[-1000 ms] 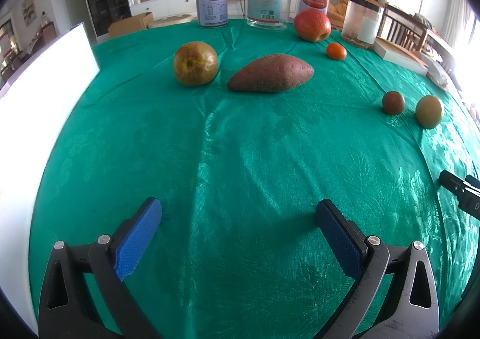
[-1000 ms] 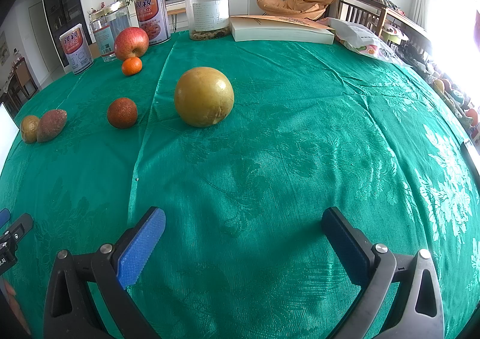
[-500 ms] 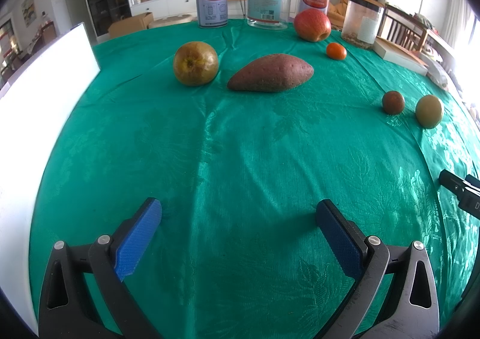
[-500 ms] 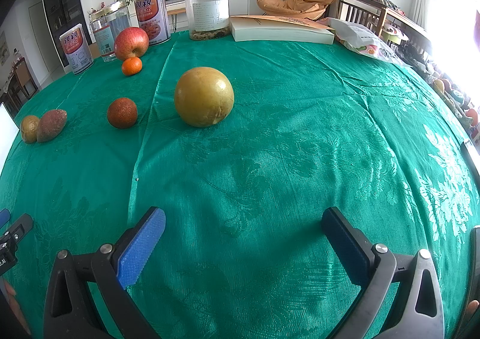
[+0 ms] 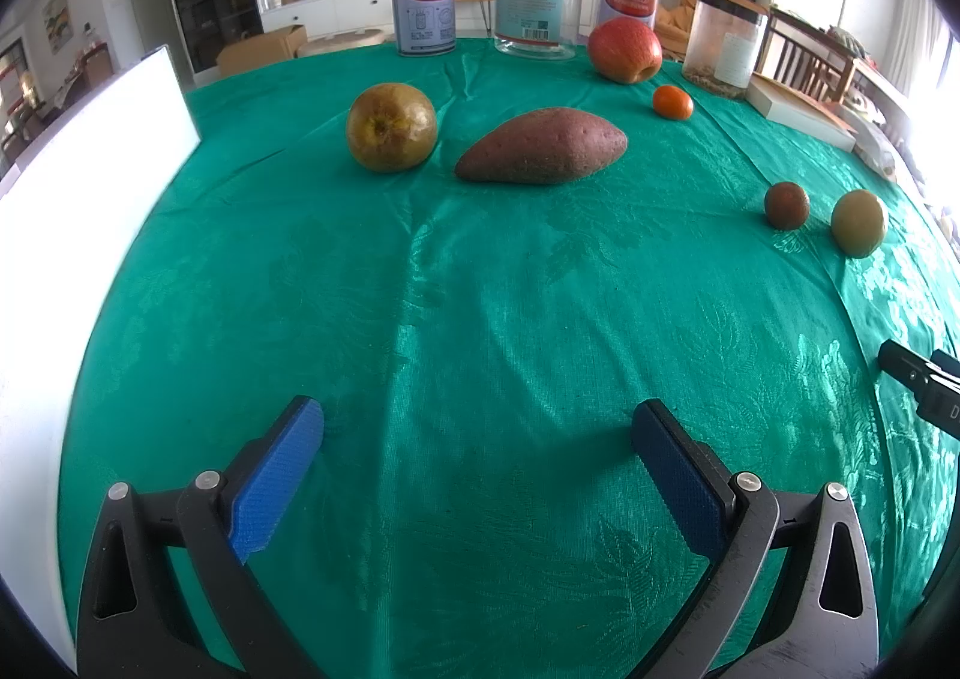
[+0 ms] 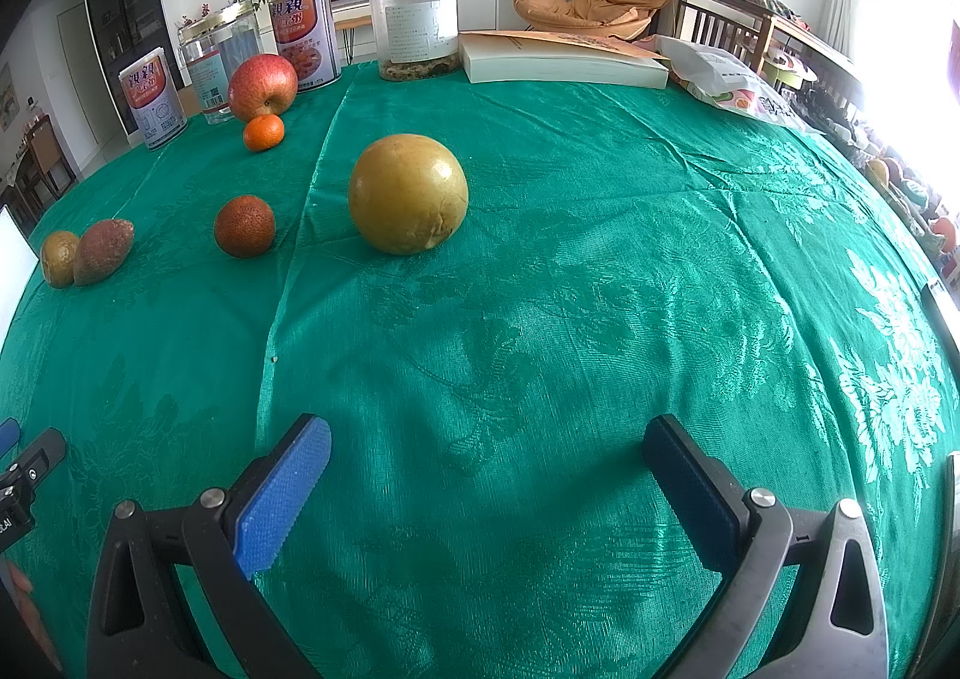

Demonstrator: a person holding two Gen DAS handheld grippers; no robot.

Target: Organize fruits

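Your right tool (image 6: 486,478) sits spread wide with nothing between its pads, low over the green desk (image 6: 600,319), and the yellow round fruit (image 6: 408,193) lies ahead of it, a little left of its centre line — nearer to this tool than any other fruit. Your left tool (image 5: 477,454) is equally released and empty; ahead of it and well apart lie the sweet potato (image 5: 541,146), its long axis running crosswise to the fingers, and the brownish pear (image 5: 391,127) just left of that. I judge the right hand better placed to start — straight ahead, slightly left.
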